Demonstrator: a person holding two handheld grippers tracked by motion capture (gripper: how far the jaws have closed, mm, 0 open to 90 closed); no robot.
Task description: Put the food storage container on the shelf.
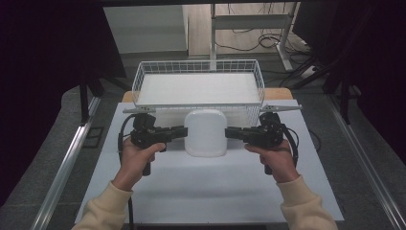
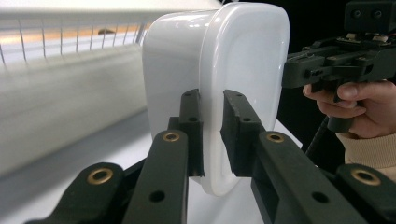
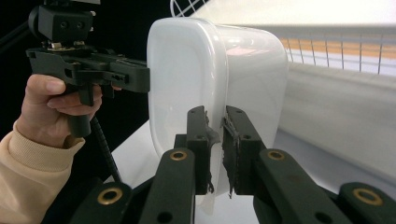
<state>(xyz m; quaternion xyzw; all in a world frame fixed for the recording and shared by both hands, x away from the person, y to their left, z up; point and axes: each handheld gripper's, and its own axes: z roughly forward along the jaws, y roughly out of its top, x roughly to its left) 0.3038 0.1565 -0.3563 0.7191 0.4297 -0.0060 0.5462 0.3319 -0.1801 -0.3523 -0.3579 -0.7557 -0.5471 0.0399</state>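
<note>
Grippers are holding a white plastic container [image 1: 206, 132] from both sides, above the pale table [image 1: 210, 191] and just in front of the white wire basket [image 1: 198, 86]. The left gripper [image 1: 183, 132] is reaching in from the left side of the high view, and the left gripper view is showing its two black jaws pinching the container's protruding rim [image 2: 212, 140], one pad on each face of that lip. The right gripper [image 1: 228, 132] is coming in from the opposite side, and in the right gripper view its jaws are likewise clamping the rim [image 3: 215, 154] between their worn pads. The container is sitting level between the two tools in the high view, its broad flat face turned up to the camera. Each gripper view is also catching the other hand beyond the container, gripping its tool's handle, a cream sleeve at the wrist. The basket is standing at the far edge of the table, behind the container.
</note>
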